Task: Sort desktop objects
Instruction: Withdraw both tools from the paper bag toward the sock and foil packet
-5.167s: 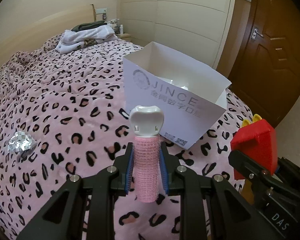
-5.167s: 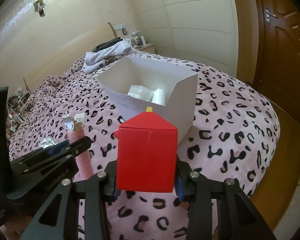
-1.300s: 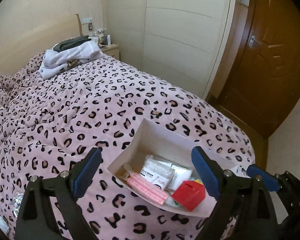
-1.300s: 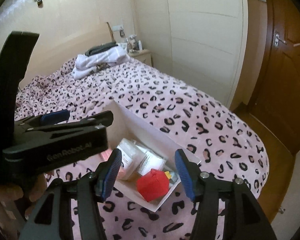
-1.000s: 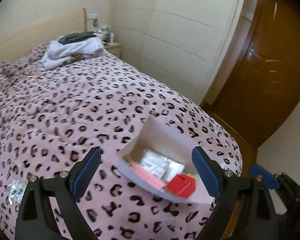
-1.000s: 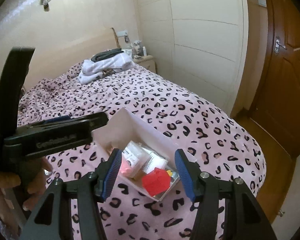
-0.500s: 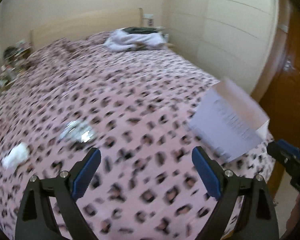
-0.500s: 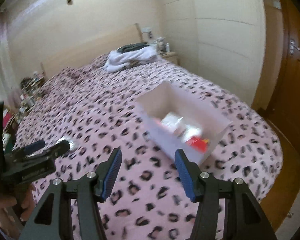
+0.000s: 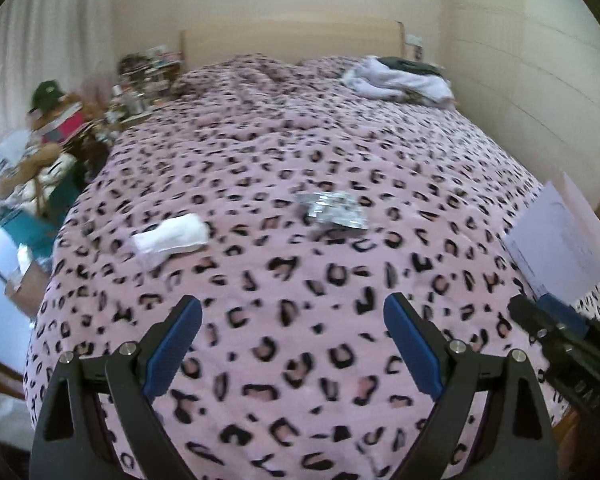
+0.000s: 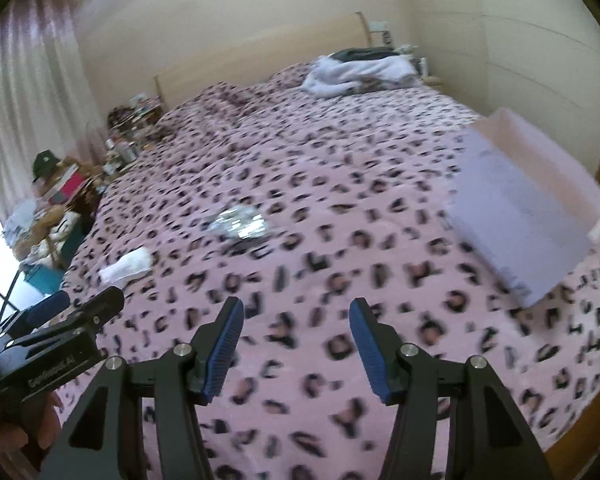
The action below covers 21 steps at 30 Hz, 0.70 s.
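Observation:
A silver foil packet (image 9: 334, 211) (image 10: 239, 222) and a crumpled white wrapper (image 9: 171, 237) (image 10: 127, 265) lie on the pink leopard-print bedspread (image 9: 300, 152). The white cardboard box (image 9: 560, 238) (image 10: 524, 208) stands at the bed's right edge; its contents are hidden from here. My left gripper (image 9: 292, 344) hovers open over the bedspread, nearer than both loose items, with nothing between its fingers. My right gripper (image 10: 296, 344) is open and empty too, left of the box. The left gripper's side (image 10: 60, 336) shows at the right wrist view's lower left.
Folded white and dark clothes (image 9: 400, 76) (image 10: 360, 66) lie near the headboard. A cluttered stand with a green cap (image 9: 48, 94) (image 10: 46, 162) sits left of the bed. The wall is on the right, and the bed's foot edge is close below.
Both grippers let go of the pink roller and the red box into the white box, opened, then swung left. The foil packet and white wrapper have come into view.

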Each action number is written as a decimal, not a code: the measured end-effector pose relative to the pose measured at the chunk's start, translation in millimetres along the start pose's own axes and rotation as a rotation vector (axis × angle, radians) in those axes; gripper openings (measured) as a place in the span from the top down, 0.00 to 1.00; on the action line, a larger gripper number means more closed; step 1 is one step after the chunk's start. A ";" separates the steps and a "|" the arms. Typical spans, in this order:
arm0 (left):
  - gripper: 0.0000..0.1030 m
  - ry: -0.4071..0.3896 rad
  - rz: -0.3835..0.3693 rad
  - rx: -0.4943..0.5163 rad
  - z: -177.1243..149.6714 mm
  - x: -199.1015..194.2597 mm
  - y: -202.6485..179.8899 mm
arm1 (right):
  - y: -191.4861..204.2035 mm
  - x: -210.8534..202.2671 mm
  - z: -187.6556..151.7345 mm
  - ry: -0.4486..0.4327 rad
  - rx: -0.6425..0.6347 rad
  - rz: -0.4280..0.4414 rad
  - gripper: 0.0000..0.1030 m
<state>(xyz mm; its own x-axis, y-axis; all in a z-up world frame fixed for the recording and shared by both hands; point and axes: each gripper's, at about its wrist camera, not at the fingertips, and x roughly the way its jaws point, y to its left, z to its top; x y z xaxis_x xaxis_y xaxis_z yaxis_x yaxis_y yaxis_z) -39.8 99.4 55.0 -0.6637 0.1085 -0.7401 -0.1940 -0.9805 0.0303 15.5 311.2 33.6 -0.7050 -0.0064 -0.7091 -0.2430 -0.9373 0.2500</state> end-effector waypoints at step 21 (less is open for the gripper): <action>0.09 0.047 0.120 -0.130 -21.4 49.6 119.3 | 105.1 83.0 -12.1 0.089 -0.061 0.083 0.45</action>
<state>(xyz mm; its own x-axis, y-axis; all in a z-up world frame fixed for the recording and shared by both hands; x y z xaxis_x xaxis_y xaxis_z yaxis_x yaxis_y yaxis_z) -80.5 -15.7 7.5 -0.6418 -0.0150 -0.7668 -0.0188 -0.9992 0.0352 -60.4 208.0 -7.0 -0.6586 -0.1127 -0.7440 -0.1440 -0.9516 0.2716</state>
